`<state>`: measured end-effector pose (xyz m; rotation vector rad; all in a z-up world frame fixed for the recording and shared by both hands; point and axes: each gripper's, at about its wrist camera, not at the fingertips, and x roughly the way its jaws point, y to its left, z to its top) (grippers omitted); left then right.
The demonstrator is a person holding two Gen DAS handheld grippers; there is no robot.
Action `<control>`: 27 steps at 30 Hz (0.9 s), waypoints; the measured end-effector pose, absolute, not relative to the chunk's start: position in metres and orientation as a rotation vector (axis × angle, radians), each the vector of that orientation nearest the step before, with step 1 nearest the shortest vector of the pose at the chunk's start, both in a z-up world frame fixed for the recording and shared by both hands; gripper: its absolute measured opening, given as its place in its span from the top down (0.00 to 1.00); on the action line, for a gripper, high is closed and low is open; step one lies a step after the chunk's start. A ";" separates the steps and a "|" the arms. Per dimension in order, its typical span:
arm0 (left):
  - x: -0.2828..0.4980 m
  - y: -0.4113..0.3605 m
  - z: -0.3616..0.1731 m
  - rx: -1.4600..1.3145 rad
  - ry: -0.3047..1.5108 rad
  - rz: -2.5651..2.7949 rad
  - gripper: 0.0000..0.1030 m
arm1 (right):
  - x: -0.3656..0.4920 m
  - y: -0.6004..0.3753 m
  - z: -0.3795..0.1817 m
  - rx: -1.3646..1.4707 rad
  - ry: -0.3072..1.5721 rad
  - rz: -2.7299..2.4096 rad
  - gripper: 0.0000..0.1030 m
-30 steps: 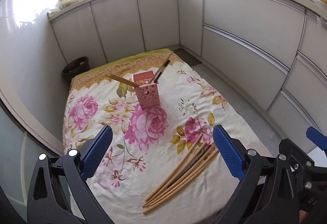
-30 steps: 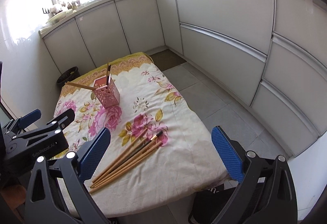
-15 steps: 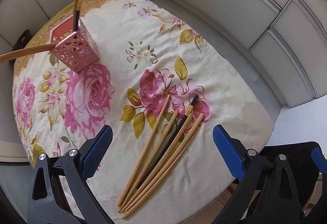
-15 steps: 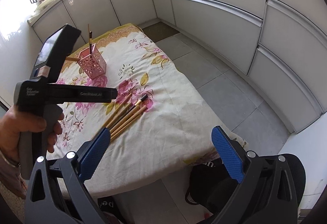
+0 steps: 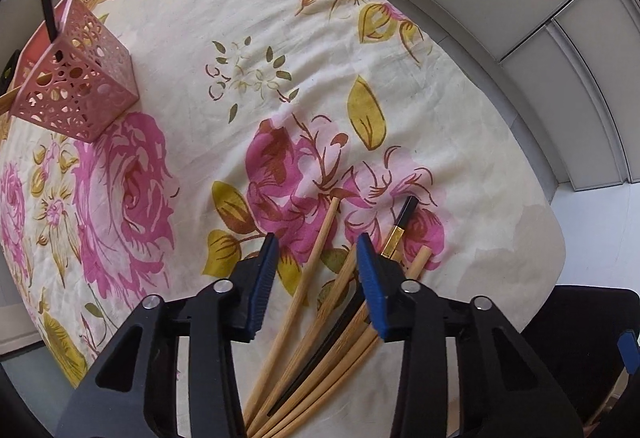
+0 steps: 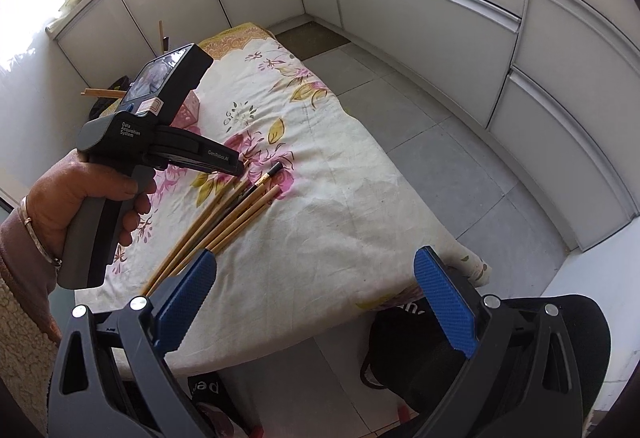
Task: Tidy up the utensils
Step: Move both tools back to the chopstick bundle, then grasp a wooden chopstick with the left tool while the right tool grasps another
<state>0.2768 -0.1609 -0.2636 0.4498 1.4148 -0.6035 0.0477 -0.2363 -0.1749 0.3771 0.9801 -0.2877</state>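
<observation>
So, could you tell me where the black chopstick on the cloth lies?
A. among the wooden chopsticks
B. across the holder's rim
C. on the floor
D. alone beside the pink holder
A: the black chopstick lies within the fan of wooden chopsticks on the cloth.

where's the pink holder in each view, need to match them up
Left wrist view: the pink holder stands at the upper left, on the floral cloth, with a few chopsticks in it.
Right wrist view: only a corner of it shows left of centre, behind the left tongs' body.
Shared landmark: the loose chopstick bundle, bottom centre in the left view, centre-left in the right.
</observation>
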 end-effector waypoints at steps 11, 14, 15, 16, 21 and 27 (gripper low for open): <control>0.290 -0.180 -0.282 0.488 1.430 -0.630 0.86 | 0.056 -0.239 -0.181 0.395 1.011 -0.289 0.07; 0.290 -0.180 -0.282 0.513 1.411 -0.638 0.93 | 0.059 -0.239 -0.184 0.408 1.025 -0.287 0.07; 0.287 -0.177 -0.283 0.501 1.405 -0.640 0.93 | 0.060 -0.239 -0.185 0.415 1.029 -0.285 0.07; 0.283 -0.172 -0.284 0.491 1.391 -0.637 0.93 | 0.062 -0.239 -0.186 0.423 1.033 -0.284 0.07; 0.277 -0.146 -0.274 0.446 1.307 -0.613 0.95 | 0.081 -0.241 -0.188 0.451 1.045 -0.286 0.07; 0.264 -0.080 -0.221 0.332 1.181 -0.604 0.96 | 0.121 -0.258 -0.213 0.602 1.099 -0.332 0.09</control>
